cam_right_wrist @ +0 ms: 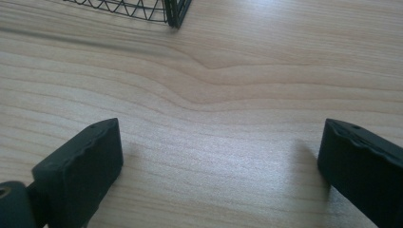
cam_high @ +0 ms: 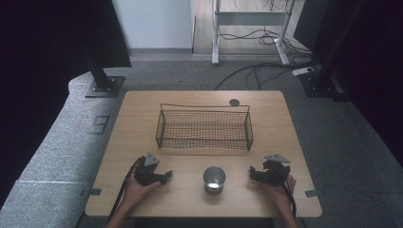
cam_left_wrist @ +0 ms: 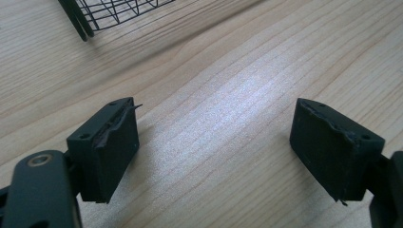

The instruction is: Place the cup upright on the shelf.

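Observation:
A shiny metal cup (cam_high: 214, 179) stands upright near the front middle of the wooden table (cam_high: 138, 114). Behind it sits a black wire basket (cam_high: 204, 127), holding nothing that I can see. My left gripper (cam_high: 167, 175) rests on the table left of the cup, held by a hand, its jaws open over bare wood (cam_left_wrist: 214, 142). My right gripper (cam_high: 252, 173) rests right of the cup, also open with nothing but wood between its jaws (cam_right_wrist: 218, 156). Both grippers point inward toward the cup and stand apart from it. A corner of the basket (cam_left_wrist: 114, 12) shows at the top of each gripper view (cam_right_wrist: 161, 12).
A small dark round disc (cam_high: 234, 102) lies on the table behind the basket. Beyond the table are grey carpet, a black stand base (cam_high: 104, 85) at the left, a desk frame (cam_high: 249, 28) and loose cables (cam_high: 256, 71) on the floor.

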Motion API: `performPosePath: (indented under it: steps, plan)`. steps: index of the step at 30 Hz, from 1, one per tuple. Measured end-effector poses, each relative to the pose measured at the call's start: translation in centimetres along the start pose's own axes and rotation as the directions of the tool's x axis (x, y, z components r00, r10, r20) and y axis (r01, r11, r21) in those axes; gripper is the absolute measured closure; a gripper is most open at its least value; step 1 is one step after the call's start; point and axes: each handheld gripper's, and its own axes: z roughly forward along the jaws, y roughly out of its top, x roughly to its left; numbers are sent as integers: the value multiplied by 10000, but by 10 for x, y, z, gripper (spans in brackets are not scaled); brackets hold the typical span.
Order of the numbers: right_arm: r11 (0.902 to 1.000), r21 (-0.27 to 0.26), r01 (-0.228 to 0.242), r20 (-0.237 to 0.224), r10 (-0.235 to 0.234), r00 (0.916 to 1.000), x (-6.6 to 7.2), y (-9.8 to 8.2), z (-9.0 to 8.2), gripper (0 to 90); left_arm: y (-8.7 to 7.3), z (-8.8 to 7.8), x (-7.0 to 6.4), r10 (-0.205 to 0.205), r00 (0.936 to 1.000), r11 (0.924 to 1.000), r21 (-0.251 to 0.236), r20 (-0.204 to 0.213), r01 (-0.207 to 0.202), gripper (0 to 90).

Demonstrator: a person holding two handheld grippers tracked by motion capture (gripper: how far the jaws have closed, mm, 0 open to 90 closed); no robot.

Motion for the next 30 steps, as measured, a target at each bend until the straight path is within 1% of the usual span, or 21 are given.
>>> performPosePath:
  steps: [1,2,4,5,6,10,11,13,14,15,16,17,18,19,21,22,23,24,26,27,30]
  plan:
    - [9999,-121,16,130,-15,9999,1,-1,-2,47,0,0,0,-4,10000,10000,-2,0,4,166]
    - [9996,-261,111,140,-107,9998,1,-2,-4,67,0,0,0,0,10000,10000,0,0,0,166]
    - [9993,-330,178,107,-174,9998,2,-2,-5,69,0,0,0,-1,10000,10000,-1,0,1,166]
    - [9988,-423,261,-116,-266,9996,3,-3,-7,76,0,0,0,-2,10000,10000,-1,-1,2,166]
    - [9984,-465,317,-225,-328,9992,3,-3,-9,78,0,0,0,0,10000,10000,-1,-3,0,165]
    - [9970,-725,282,-624,-328,9975,3,-2,-15,89,0,0,0,-2,10000,10000,-2,0,2,166]
    - [9970,-725,282,-624,-328,9975,3,-2,-15,89,0,0,0,-2,10000,10000,-2,0,2,166]
    - [9950,-971,229,-795,-307,9964,3,-2,-23,101,0,0,0,-4,10000,10000,-1,1,4,166]
    - [9950,-971,229,-795,-307,9964,3,-2,-23,101,0,0,0,-4,10000,10000,-1,1,4,166]
    - [9919,-1262,135,-961,-257,9950,3,-3,-32,112,0,0,0,-3,10000,10000,-1,2,3,166]
    - [9919,-1262,135,-961,-257,9950,3,-3,-32,112,0,0,0,-4,10000,10000,-3,3,4,166]
    - [9912,-1319,108,-1062,-249,9940,2,-3,-35,113,0,0,0,-3,10000,10000,-4,3,3,166]
    - [9896,-1435,31,-1305,-221,9912,2,-3,-42,117,0,0,0,-4,10000,10000,-3,2,4,166]
    - [9896,-1435,31,-1305,-221,9912,2,-3,-42,117,0,0,0,-4,10000,10000,-3,2,4,166]
    - [9866,-1631,-74,-1614,-193,9867,2,-1,-50,119,0,0,0,-2,10000,10000,0,1,2,166]
    - [9846,-1745,-118,-1658,-175,9860,3,0,-52,124,0,0,0,-6,10000,10000,-3,3,6,166]
    - [9846,-1745,-118,-1658,-175,9860,3,0,-52,124,0,0,0,-6,10000,10000,-3,3,6,166]
    - [9814,-1908,-204,-1784,-143,9839,5,2,-57,127,0,0,0,-4,10000,10000,-3,2,4,166]
    - [9786,-2047,-201,-2004,-218,9795,9,4,-62,127,0,0,0,-5,10000,10000,-3,4,5,166]
    - [9786,-2047,-201,-2004,-218,9795,9,4,-62,127,0,0,0,-4,10000,10000,-4,4,4,166]
    - [9752,-2207,-138,-2241,-369,9739,14,6,-69,129,0,0,0,-4,10000,10000,-3,4,4,166]
